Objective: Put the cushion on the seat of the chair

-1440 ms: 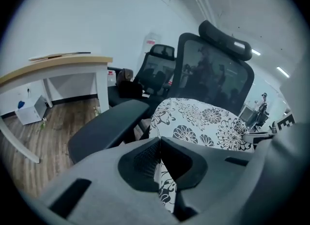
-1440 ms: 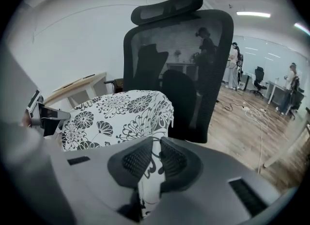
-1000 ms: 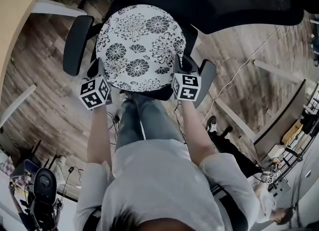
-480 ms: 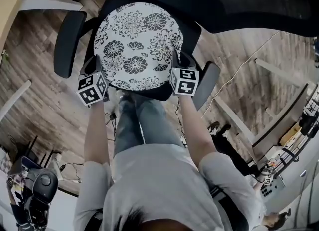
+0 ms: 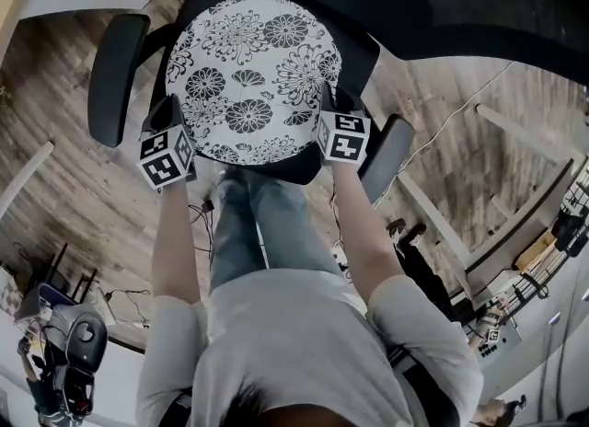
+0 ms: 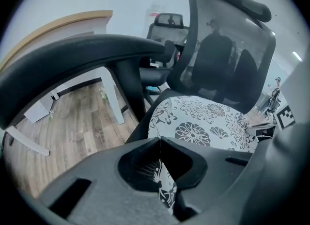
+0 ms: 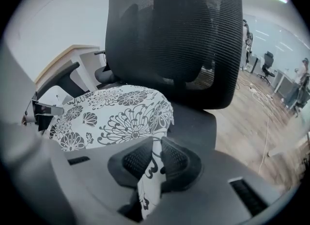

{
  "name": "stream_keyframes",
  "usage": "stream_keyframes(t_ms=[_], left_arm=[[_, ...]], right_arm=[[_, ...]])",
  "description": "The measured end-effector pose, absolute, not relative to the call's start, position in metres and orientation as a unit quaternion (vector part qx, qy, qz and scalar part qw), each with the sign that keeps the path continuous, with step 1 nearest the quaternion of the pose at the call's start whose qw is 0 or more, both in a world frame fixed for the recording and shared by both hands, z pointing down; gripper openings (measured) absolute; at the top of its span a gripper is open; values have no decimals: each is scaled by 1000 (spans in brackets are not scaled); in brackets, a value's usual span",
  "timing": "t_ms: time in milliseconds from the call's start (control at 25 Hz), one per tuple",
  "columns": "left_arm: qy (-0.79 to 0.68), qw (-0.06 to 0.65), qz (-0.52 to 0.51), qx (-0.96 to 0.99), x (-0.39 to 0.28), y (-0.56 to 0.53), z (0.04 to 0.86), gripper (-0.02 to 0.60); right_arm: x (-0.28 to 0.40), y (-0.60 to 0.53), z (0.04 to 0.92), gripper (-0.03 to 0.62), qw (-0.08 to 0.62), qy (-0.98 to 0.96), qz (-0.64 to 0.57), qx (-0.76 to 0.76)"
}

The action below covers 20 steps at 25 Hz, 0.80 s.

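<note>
Cushion fabric point(image 6: 163, 185) is pinched in both tools. The left gripper point(image 6: 160, 170) has its jaws closed to a thin slit on a fold of the flowered edge, and the right gripper point(image 7: 152, 163) is likewise clamped tight on a strip of the opposite edge. Between them the round cushion spreads flat over the chair seat point(image 7: 193, 122), covering most of it, with a dark band of seat showing along the front and on the right gripper's side. It looks low and close to the seat, though whether its underside rests there I cannot tell. On either side of the seat stand the left armrest point(image 5: 115, 75) and the right armrest point(image 5: 386, 154), each just outside a gripper, and the mesh backrest point(image 7: 174, 40) rises behind the seat. The likeliest trouble, as I judge it, is an uneven release: if one pair of jaws lets go first, the other could drag the cushion sideways or toward the front of the seat, leaving it overhanging or folded under. A tool lowered carelessly might also knock an armrest and turn the chair, so the cushion lands off centre.
</note>
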<state>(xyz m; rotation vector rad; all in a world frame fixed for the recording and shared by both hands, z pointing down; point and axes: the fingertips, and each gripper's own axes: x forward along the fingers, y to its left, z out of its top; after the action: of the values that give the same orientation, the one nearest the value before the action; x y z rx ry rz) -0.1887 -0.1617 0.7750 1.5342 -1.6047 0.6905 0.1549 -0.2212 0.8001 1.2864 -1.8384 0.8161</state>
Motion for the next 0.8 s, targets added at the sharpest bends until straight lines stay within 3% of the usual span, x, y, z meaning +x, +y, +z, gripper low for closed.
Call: stream_keyframes(t_ms=[640,800], left_arm=[[-622,391,305,606,-193,-156,793,14],[-627,381,299,610,-194,-158,787,108]], right_arm=[[162,-223,828,50,389,-696,337,500],[167,-223,821,85,358,-688,354,522]])
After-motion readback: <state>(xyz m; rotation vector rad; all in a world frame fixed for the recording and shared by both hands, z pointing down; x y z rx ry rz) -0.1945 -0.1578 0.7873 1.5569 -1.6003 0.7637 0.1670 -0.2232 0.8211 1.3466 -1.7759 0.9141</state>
